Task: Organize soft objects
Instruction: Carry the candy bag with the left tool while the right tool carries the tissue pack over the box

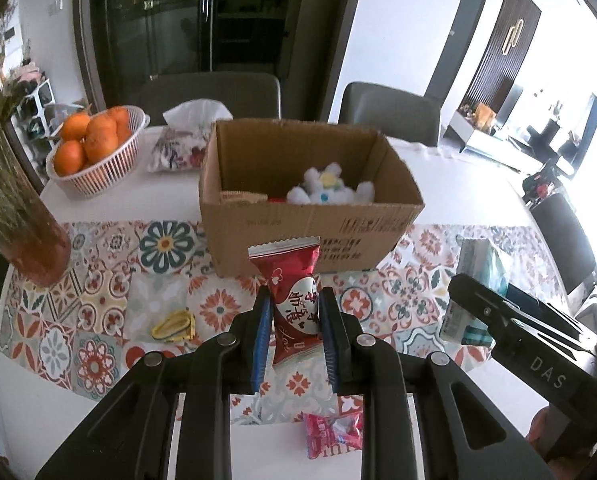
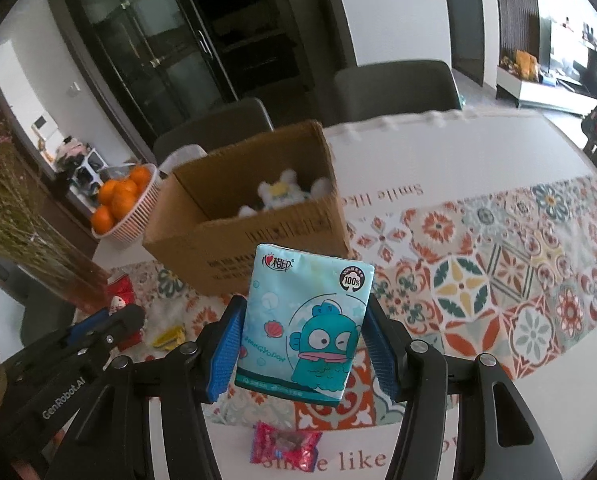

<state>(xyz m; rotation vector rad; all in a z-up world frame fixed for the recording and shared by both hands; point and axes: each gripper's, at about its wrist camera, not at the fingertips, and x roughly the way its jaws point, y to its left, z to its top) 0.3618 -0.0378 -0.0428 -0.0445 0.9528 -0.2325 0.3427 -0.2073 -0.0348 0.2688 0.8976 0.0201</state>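
Task partly done: plush toy already lies in cardboard box. Left tool pinches red candy packet, right tool pinches tissue pack, both held above the counter before the box. Pink sweet and yellow item remain on the counter.

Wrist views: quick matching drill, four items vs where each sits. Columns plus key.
Items:
1. red candy wrapper
2. tissue pack
3. white plush toy
4. oranges

Places:
A. in the white basket
B. clamped in the right tool
C. inside the cardboard box
D. clamped in the left tool

Pairs: 1-D, 2-B, 3-C, 4-A
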